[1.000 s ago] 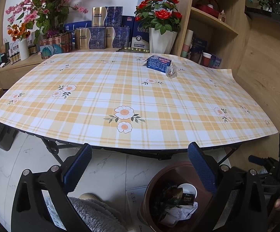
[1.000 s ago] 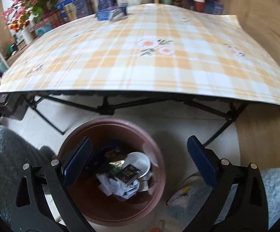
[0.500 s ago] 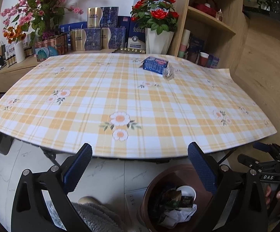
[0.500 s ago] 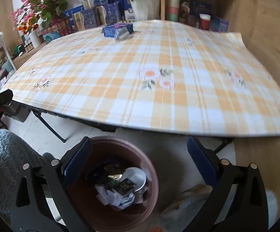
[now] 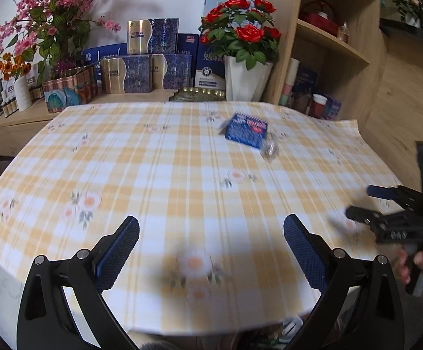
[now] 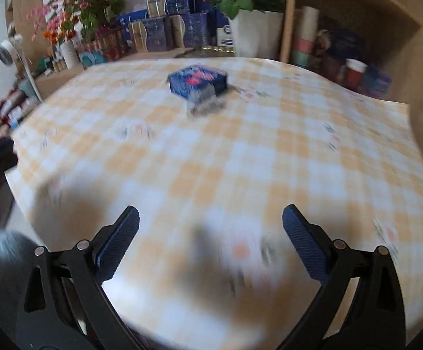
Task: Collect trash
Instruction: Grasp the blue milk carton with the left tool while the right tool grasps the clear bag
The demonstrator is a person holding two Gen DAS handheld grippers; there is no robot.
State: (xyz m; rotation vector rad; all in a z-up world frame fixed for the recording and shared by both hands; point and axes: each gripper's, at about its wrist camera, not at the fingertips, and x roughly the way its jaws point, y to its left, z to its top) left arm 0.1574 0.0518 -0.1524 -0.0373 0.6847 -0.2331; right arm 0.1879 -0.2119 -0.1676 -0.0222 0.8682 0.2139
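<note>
A small blue box (image 5: 246,129) lies at the far side of the yellow plaid table (image 5: 167,180), with a crumpled clear wrapper (image 5: 269,148) touching its near right corner. Both show blurred in the right wrist view, the box (image 6: 198,80) and the wrapper (image 6: 208,103). My left gripper (image 5: 211,248) is open and empty above the table's near edge. My right gripper (image 6: 210,237) is open and empty over the near part of the table; it also shows at the right edge of the left wrist view (image 5: 398,221). The trash bin is almost hidden under the table edge.
Behind the table stand a white pot of red roses (image 5: 245,78), stacked blue and gold boxes (image 5: 147,67) and pink flowers (image 5: 50,23). A wooden shelf unit (image 5: 328,43) with cups stands at the right.
Both grippers have risen from the bin under the table and moved forward over the tabletop toward the blue box. Both stay open and empty.
</note>
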